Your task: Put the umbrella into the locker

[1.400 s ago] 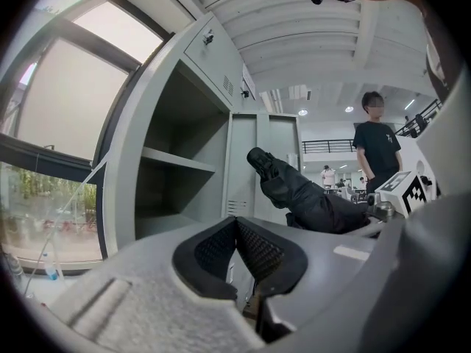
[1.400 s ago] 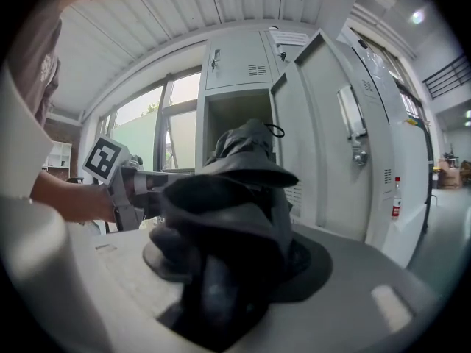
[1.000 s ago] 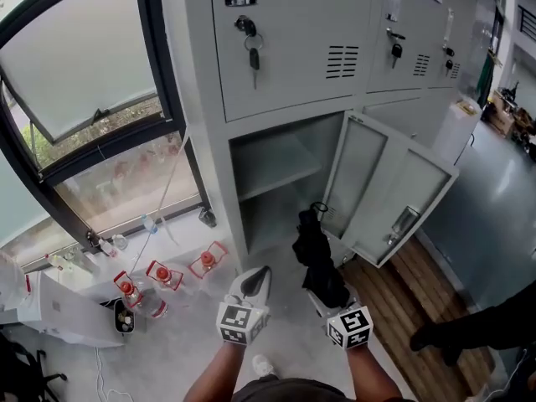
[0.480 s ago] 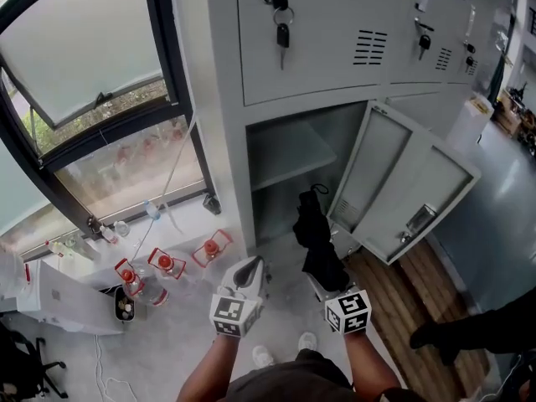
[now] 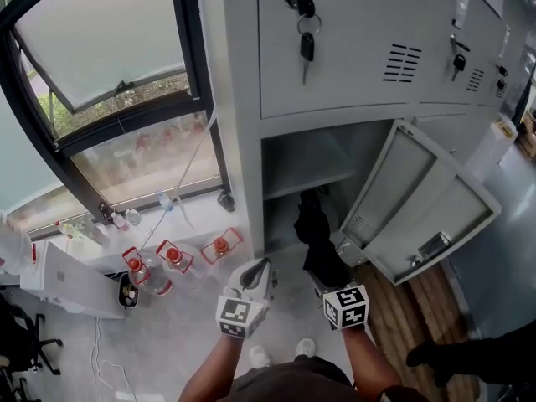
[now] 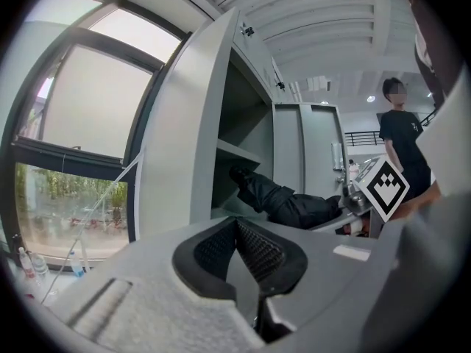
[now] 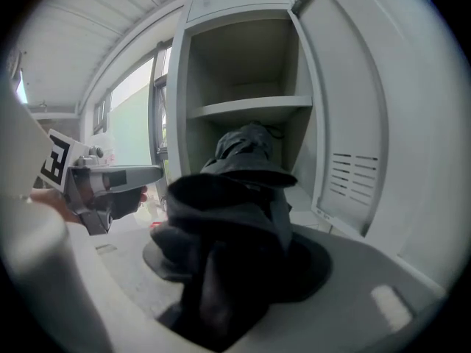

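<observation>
Since the folded umbrella point(image 5: 316, 239) looks soft, light and slippery, my right gripper point(image 5: 328, 281) clamps its bunched fabric firmly, tip at the open locker point(image 5: 243, 141) mouth. My left gripper point(image 5: 255, 276) is closed, empty.

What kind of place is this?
Probably a locker area in a workplace or workshop. There is a bank of grey metal lockers with keys hanging in the doors, and a big window right beside them.
</observation>
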Action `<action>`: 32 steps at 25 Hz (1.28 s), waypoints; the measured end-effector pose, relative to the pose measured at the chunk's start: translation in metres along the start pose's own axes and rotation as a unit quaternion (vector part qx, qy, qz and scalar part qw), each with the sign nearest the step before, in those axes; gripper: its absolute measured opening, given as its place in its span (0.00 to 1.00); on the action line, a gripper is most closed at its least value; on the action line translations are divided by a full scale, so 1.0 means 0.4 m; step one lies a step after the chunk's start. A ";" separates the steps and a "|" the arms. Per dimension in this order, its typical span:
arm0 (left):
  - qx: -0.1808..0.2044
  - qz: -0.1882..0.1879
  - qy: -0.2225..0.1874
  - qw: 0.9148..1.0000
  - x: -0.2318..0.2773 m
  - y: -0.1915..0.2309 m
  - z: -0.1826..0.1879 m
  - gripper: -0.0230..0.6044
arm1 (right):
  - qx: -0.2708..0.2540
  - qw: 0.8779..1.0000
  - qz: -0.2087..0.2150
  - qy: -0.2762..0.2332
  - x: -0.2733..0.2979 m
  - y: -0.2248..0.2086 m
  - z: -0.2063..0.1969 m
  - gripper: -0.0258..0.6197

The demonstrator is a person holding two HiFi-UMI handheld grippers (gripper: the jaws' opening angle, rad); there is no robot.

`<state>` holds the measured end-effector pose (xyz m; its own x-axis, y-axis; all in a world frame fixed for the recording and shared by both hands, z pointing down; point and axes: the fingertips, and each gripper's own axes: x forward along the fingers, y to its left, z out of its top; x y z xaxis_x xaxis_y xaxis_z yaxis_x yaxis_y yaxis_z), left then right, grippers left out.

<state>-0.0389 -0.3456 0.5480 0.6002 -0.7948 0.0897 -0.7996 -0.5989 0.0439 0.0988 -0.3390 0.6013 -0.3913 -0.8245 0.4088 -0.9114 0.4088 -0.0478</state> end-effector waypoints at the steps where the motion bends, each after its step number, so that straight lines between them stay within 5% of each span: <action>1: 0.001 0.003 0.002 1.000 0.000 0.003 -0.003 0.04 | 0.001 1.000 0.001 0.001 0.008 -0.005 0.005 0.43; 10: -0.005 0.046 0.001 0.999 -0.019 0.069 -0.002 0.05 | -0.008 1.000 0.005 0.002 0.102 -0.039 0.079 0.43; 32: 0.043 0.052 0.023 0.997 -0.015 0.060 -0.015 0.04 | -0.051 0.994 0.003 0.100 0.387 -0.096 0.159 0.43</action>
<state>-0.0617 -0.3546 0.5546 0.5113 -0.8487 0.1355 -0.8516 -0.5216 -0.0532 0.0653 -0.5070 0.6085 -0.3543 -0.7318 0.5821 -0.8874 0.4595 0.0375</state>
